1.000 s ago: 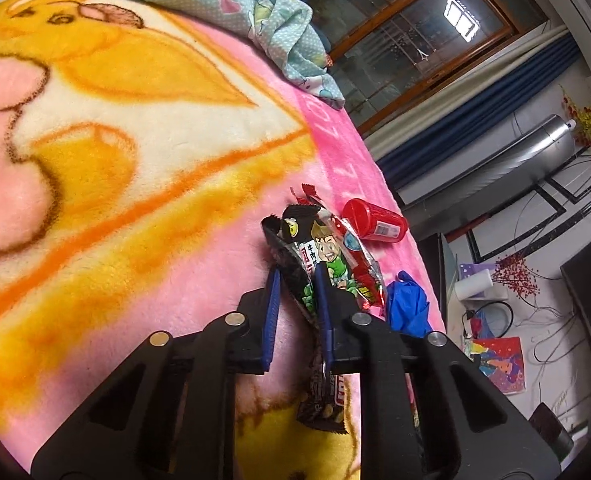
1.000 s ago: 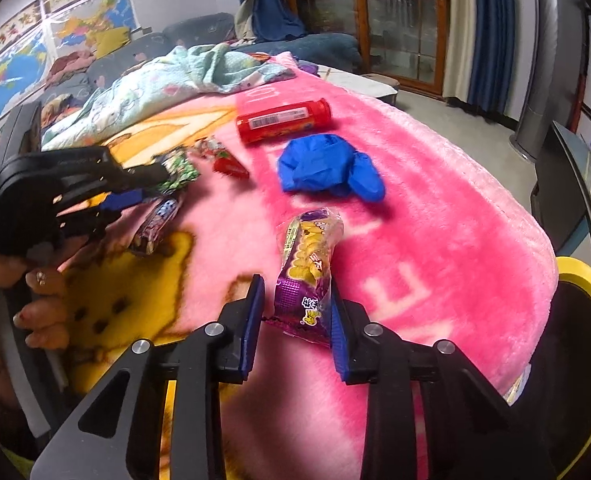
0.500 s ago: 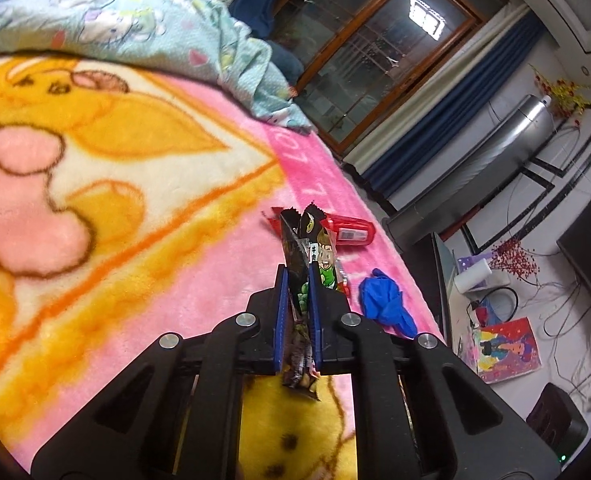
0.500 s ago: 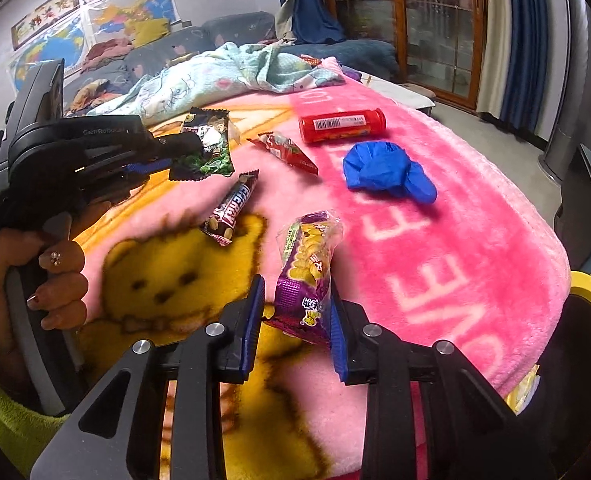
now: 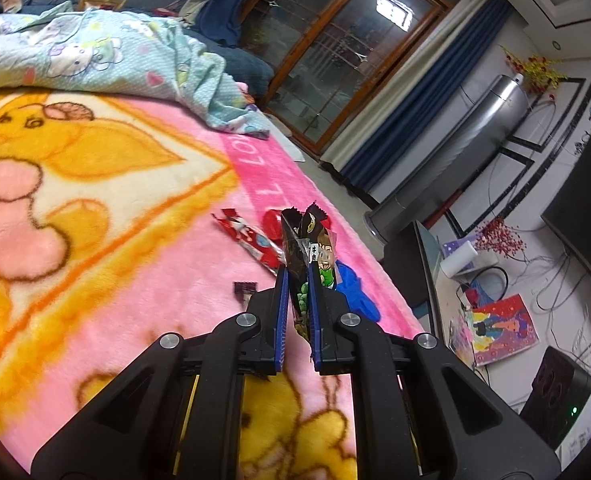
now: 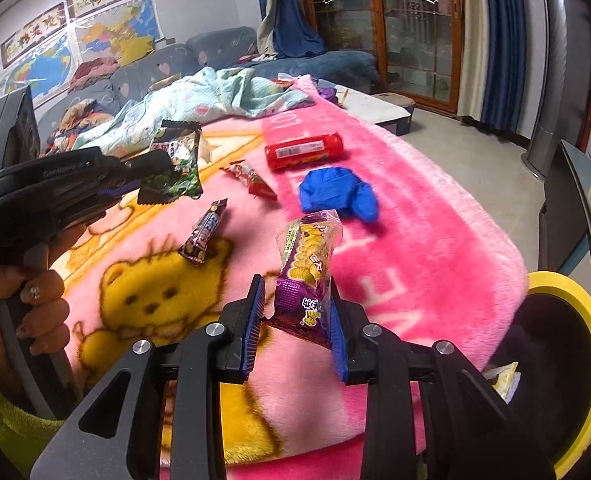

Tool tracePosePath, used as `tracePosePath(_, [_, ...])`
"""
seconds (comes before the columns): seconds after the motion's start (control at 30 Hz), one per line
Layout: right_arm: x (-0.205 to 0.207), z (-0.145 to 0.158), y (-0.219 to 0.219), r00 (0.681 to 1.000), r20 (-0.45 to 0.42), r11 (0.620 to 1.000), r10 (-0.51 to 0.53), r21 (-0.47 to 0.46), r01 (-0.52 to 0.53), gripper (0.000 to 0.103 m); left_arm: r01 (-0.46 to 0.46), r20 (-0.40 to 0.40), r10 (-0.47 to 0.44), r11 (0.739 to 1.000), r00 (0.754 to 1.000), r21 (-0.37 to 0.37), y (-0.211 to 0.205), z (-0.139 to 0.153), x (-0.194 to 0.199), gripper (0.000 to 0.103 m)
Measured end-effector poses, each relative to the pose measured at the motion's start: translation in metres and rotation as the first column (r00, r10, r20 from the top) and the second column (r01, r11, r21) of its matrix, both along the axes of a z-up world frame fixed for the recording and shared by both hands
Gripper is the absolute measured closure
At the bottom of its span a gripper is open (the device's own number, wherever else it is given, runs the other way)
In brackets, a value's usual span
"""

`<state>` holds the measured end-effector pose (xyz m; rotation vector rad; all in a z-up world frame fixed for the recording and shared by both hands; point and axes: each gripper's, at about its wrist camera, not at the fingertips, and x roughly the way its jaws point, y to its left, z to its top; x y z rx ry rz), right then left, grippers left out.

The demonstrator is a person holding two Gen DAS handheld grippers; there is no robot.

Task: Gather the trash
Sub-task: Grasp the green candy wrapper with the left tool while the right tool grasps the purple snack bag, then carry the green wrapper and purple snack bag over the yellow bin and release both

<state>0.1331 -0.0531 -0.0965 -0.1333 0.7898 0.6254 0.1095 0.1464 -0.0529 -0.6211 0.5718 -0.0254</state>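
Left gripper (image 5: 298, 300) clamps the green snack wrapper (image 5: 309, 256) tight; right gripper (image 6: 295, 320), part-open, pinches the purple snack packet (image 6: 309, 264), both lifted clear for binning

Bright indoor light; a ceiling lamp mirrored in the window (image 5: 393, 6) far beyond the fingers (image 5: 281, 320). Fisheye bending and dark corners; the blanket (image 5: 95, 200) blurs toward the edges.

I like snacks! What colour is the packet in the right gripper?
Purple, with yellow snack pieces pictured on it; the packet shows best in the right wrist view.
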Motion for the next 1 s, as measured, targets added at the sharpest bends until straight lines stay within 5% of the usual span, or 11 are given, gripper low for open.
tracePosePath(1.0, [0.007,0.040,-0.090,0.980,0.065,0.981,-0.188,0.061,0.184,0.075,0.208,0.065,-0.219,0.967,0.973,0.145,-0.094,0.031,-0.006,0.098])
